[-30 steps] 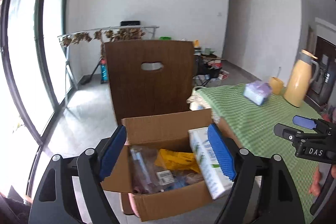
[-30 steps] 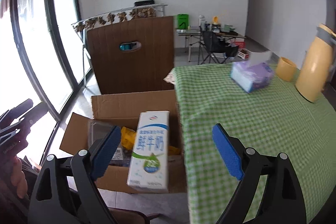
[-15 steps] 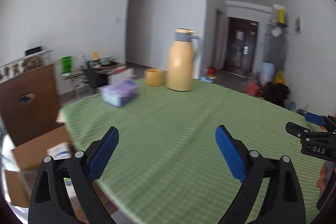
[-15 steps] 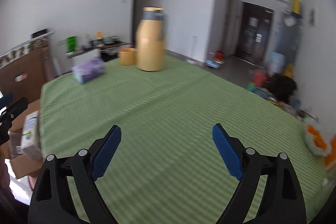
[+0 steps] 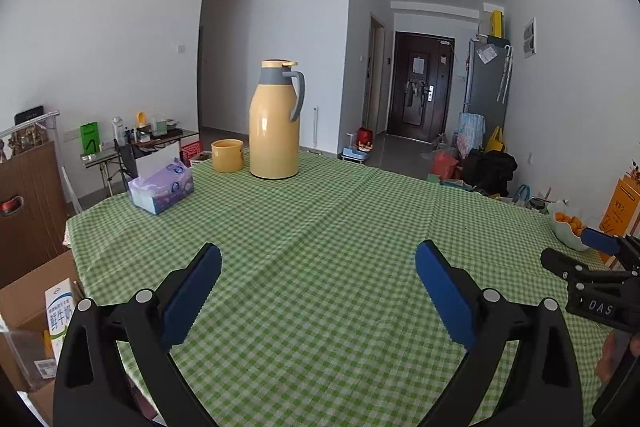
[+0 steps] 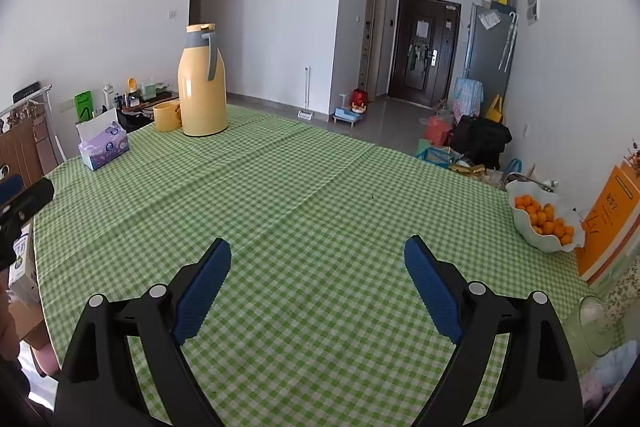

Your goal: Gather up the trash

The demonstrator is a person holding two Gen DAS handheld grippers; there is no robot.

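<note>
Far left, brown cardboard box (image 5: 28,291) beside table edge, boxy white milk carton (image 5: 60,315) standing in it. Left gripper (image 5: 318,291) jaws just opened, wide, empty over green gingham cloth (image 5: 320,227). Glossy yellow thermos (image 5: 275,119) behind. Right gripper (image 6: 318,287) wide, empty.

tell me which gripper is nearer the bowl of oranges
Right. The right gripper has the bowl of oranges close off its right side; the left gripper sits farther left, with the right one between it and the bowl.
</note>
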